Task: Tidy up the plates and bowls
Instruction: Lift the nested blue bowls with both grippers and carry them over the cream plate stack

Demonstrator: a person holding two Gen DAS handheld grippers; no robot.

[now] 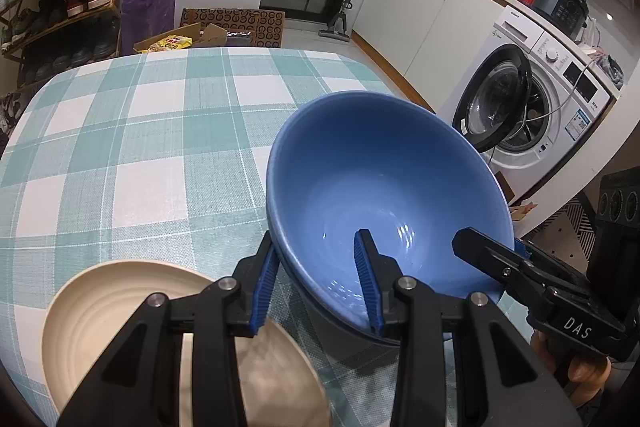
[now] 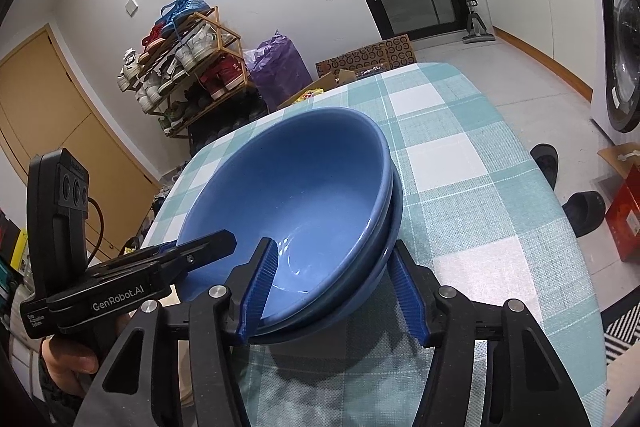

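Two blue bowls are nested on the checked tablecloth [image 1: 140,147]: the upper blue bowl [image 1: 384,179] [image 2: 296,187] sits inside the lower blue bowl [image 2: 394,219]. My left gripper [image 1: 316,237] straddles their near rim, one pad outside and one inside, shut on the wall. My right gripper [image 2: 332,243] straddles the opposite rim. Its inner pad lies against the upper bowl's inside, while the outer pad stands just beside the lower bowl, so I read it as open. A beige ribbed plate [image 1: 120,307] lies under my left gripper, to the left of the bowls.
A washing machine [image 1: 552,79] with its door swung open stands to the right of the table. A shoe rack [image 2: 188,67], a purple bag [image 2: 280,67] and a cardboard box [image 1: 176,41] lie beyond the far edge. Dark slippers [image 2: 584,207] are on the floor.
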